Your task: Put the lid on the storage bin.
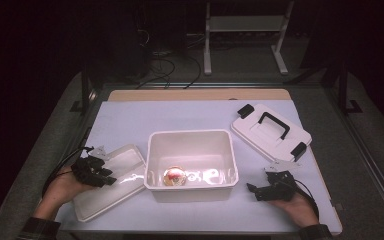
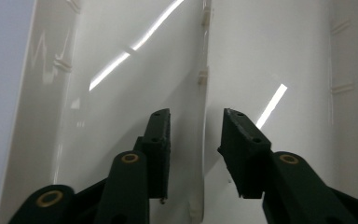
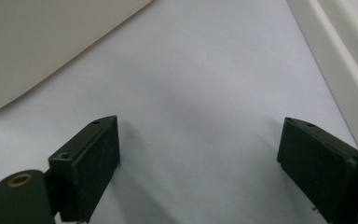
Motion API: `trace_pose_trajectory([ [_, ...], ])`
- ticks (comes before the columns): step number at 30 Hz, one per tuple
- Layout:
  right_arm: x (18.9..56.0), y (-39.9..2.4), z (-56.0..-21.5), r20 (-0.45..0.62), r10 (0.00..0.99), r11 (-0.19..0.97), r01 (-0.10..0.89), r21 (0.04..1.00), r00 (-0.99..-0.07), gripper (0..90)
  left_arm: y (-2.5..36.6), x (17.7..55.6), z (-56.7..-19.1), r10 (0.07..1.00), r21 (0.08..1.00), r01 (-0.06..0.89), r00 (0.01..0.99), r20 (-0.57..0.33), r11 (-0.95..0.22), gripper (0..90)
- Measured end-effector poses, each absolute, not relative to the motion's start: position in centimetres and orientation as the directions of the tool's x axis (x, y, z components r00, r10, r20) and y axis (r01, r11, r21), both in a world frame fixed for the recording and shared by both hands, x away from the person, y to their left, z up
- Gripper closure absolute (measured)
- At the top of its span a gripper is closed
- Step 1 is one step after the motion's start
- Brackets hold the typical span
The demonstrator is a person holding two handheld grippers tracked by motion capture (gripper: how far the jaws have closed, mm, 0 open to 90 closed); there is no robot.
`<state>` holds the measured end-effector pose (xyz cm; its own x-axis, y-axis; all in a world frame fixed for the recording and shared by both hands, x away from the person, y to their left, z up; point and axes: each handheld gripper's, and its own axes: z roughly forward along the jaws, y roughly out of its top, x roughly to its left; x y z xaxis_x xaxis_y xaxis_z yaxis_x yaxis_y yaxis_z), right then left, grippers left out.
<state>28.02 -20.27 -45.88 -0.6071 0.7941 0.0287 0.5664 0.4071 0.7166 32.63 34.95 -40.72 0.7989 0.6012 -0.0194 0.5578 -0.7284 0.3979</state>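
A white bin stands mid-table with a round red and yellow item on its floor. Left of it lies a shallow white tray. My left gripper reaches over the tray from the left. In the left gripper view its jaws straddle a thin upright rib of the tray, with a small gap on each side. My right gripper rests low on the mat to the right of the bin, pointing at it. Its jaws stand wide apart with only bare mat between them.
A white lid with a black handle and black clips lies at the back right. A pale blue mat covers the table. The table's edges run close behind both hands. Cables and a frame stand on the dark floor beyond.
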Motion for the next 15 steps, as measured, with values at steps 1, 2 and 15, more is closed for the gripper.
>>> trace_pose_trajectory([
  [1,28.02,-20.27,-45.88,0.029,0.794,0.407,0.567,0.717,-0.607,12.2,34.9,32.7,-40.79,0.602,0.395,0.56,0.798,-0.021,-0.728,66.2],
  [2,28.02,-20.27,-45.88,0.029,0.794,0.407,0.567,0.717,-0.607,12.2,34.86,32.76,-40.85,0.601,0.391,0.56,0.799,-0.021,-0.73,66.2],
  [15,28.02,-20.27,-45.88,0.029,0.794,0.407,0.566,0.717,-0.607,12.2,34.81,32.94,-41.0,0.597,0.373,0.571,0.8,-0.053,-0.732,87.9],
])
